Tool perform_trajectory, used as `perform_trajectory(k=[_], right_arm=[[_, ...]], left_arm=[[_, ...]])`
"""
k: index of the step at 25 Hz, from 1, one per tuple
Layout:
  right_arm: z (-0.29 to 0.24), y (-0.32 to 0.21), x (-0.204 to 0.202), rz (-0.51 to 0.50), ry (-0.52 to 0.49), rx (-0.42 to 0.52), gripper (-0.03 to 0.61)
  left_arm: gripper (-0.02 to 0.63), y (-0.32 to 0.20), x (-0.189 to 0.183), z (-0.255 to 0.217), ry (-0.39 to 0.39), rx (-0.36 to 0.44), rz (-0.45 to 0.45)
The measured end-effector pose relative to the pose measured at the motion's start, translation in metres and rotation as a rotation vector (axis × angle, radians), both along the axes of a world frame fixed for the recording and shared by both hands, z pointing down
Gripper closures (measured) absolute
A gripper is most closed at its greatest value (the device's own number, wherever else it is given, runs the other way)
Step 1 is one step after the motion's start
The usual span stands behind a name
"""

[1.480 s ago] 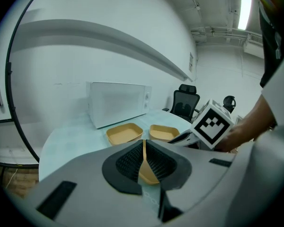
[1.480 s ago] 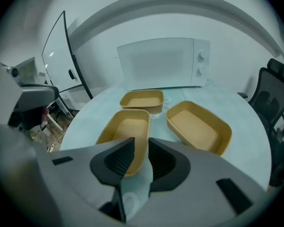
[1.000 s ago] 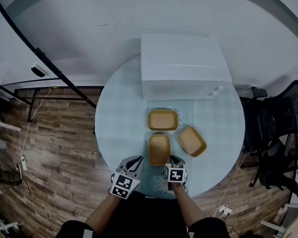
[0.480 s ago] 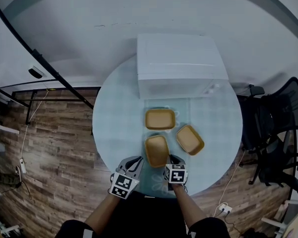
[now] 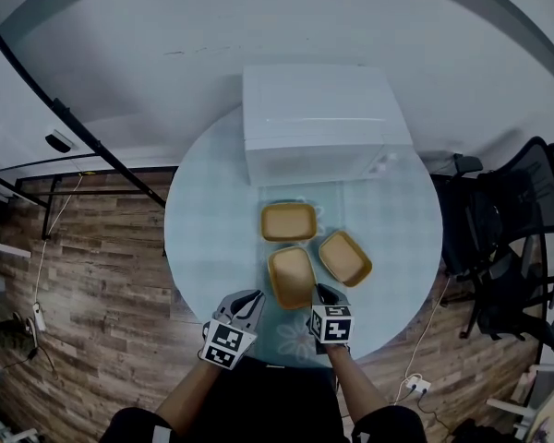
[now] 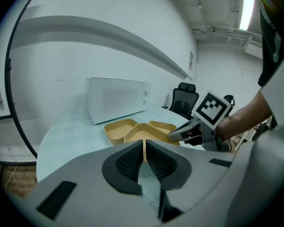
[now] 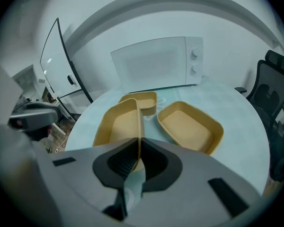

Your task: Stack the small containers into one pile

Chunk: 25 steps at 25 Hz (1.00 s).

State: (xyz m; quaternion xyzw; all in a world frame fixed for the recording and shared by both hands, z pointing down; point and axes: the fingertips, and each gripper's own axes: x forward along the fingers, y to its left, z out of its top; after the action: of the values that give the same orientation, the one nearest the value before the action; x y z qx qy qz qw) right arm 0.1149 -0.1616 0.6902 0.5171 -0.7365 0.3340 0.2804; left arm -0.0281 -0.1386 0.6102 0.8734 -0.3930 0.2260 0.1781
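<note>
Three shallow tan containers sit close together on the round table [image 5: 397,210]. The near container [image 5: 291,277] [image 7: 114,126] has its right wall pinched in my right gripper [image 5: 318,296] [image 7: 140,151], which is shut on its rim. Behind it lies the back container [image 5: 288,221] [image 7: 144,100], and to its right the third container [image 5: 343,257] [image 7: 187,126]. My left gripper [image 5: 246,305] [image 6: 145,148] hovers left of the near container [image 6: 142,134], shut and holding nothing. I cannot tell whether the held container is raised off the table.
A white microwave [image 5: 314,123] [image 7: 156,63] stands at the back of the table, just beyond the containers. Black office chairs [image 5: 499,220] are off the table's right side. A black rail and wooden floor lie to the left.
The head view has drifted, so the table and containers sit a little further left in the picture. Both grippers have stayed near the front edge, the right one still on the near container.
</note>
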Motion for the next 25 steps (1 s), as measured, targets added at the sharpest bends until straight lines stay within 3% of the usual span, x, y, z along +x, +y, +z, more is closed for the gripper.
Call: perform_trajectory(k=[9, 18, 25], right_arm=[[-0.047, -0.019, 0.031, -0.035, -0.021, 0.069, 0.541], [-0.059, -0.041, 0.088, -0.104, -0.024, 0.042, 0.541], [-0.049, -0.058, 0.124, -0.187, -0.041, -0.003, 0.541]], left_arm=[[0.586, -0.007, 0.016, -0.004, 0.006, 0.010, 0.043], [0.586, -0.012, 0.038, -0.002, 0.006, -0.005, 0.077], [0.586, -0.020, 0.048, 0.001, -0.012, -0.020, 0.053]])
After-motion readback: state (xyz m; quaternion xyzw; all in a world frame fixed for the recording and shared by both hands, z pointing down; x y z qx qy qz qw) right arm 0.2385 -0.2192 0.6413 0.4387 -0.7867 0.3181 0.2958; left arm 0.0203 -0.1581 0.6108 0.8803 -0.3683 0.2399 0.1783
